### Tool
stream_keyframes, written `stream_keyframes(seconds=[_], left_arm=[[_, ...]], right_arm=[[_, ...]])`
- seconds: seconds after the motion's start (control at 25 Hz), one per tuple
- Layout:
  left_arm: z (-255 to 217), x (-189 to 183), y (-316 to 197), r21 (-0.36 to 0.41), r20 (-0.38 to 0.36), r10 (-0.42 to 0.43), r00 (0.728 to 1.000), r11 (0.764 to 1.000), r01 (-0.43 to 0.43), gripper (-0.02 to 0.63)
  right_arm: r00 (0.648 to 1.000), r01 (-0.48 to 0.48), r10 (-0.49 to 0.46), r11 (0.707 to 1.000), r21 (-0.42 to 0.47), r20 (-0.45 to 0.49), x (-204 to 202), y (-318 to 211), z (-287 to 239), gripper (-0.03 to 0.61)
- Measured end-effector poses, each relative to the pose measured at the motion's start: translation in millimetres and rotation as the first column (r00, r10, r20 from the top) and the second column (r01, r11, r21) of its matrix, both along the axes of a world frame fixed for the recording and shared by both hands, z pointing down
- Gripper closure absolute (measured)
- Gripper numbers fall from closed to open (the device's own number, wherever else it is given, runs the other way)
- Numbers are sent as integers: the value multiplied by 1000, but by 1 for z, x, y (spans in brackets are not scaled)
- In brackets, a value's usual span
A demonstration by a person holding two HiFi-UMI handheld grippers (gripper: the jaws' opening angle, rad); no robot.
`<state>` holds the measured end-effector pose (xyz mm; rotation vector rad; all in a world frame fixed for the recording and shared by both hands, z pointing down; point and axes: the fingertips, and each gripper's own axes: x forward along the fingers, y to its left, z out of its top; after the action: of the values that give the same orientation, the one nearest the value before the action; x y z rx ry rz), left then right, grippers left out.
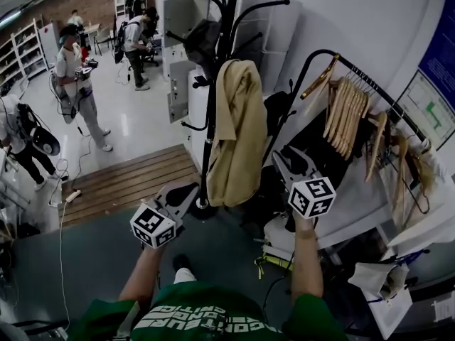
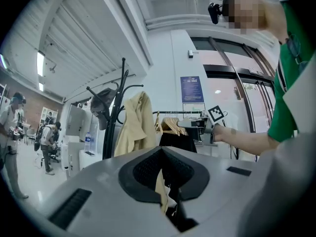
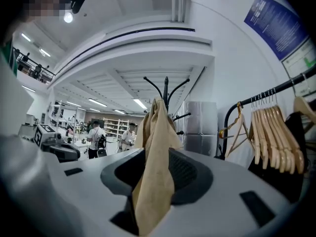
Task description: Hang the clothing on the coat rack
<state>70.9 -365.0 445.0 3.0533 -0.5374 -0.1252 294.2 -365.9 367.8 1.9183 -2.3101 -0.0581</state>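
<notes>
Jacket [image 1: 234, 130] hangs draped on the coat rack [image 1: 213, 98]. My left gripper [image 1: 183, 194] and right gripper [image 1: 284, 160] stand with jaws apart, gripping nothing. Hanging looks done; next I'd draw back clear.

1. Wooden hangers [image 1: 346, 112] hang bunched together on a black rail [image 1: 297, 91], with dark clothes [image 1: 320, 151] below them.
2. A blue poster [image 1: 439, 41] is on the wall behind that rail.
3. A wooden platform [image 1: 128, 180] lies on the floor.
4. Further back, people [image 1: 77, 84] in white shirts stand about near white shelves [image 1: 25, 48].
</notes>
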Motion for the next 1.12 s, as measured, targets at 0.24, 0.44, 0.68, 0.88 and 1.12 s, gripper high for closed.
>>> stream_keyframes(seconds=[0.24,0.44,0.68,0.88,1.12], left_arm=[[-3,14,27,19,-9,-24,1000,1000,24,609],[1,25,56,11,-21,-37,999,999,37,609],[15,35,88,-15,-15,-44,999,999,44,609],[21,37,105,-37,-16,-57,998,998,56,609],[27,38,120,-45,-6,-65,998,997,64,609]], right_arm=[[998,-7,8,1000,-14,66,1,48,31,510],[993,5,-2,1000,-22,116,-5,86,53,565],[994,6,1,998,-64,108,-15,122,89,571],[993,-14,25,995,-98,116,-11,142,107,571],[985,-34,48,996,-88,163,-3,159,110,571]])
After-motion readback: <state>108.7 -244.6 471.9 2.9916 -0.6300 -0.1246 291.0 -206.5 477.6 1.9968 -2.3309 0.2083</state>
